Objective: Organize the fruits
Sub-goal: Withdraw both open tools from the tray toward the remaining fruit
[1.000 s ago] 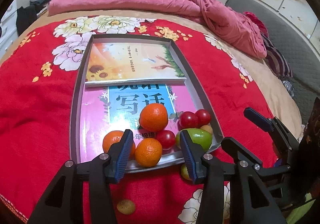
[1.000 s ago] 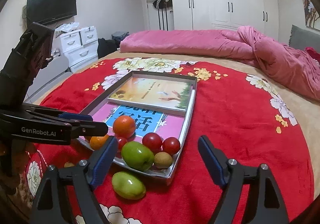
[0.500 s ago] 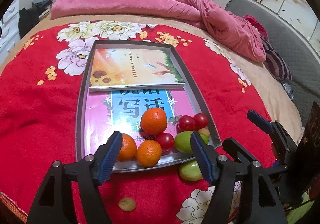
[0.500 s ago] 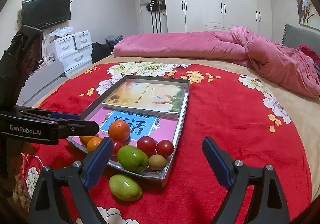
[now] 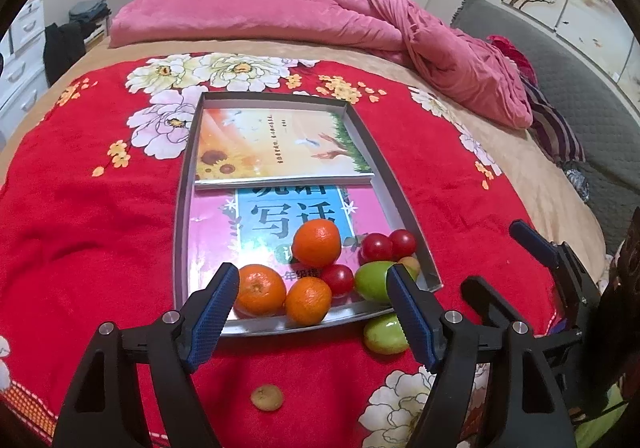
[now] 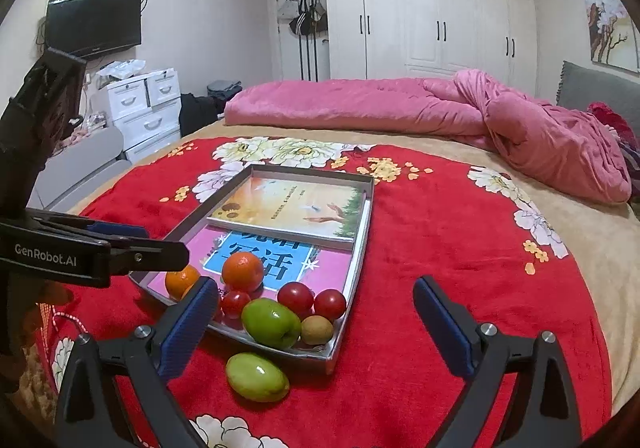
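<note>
Fruits (image 5: 316,242) in tray (image 5: 182,208) near end, atop books (image 5: 280,144); one fruit (image 6: 256,377) outside.

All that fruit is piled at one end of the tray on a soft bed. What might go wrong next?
1. The tray sits on a soft blanket; pressing near it may tip it and roll the oranges.
2. The green fruit outside the tray is rounded and may slip from the right gripper, whose jaws are opening, empty.
3. The small brown fruit could be overlooked.

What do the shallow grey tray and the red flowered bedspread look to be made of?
Shallow grey tray: probably sheet metal or coated card; thin straight walls, dull satin sheen. Red flowered bedspread: plush fleece-like fabric; soft matte nap, gentle creases.
</note>
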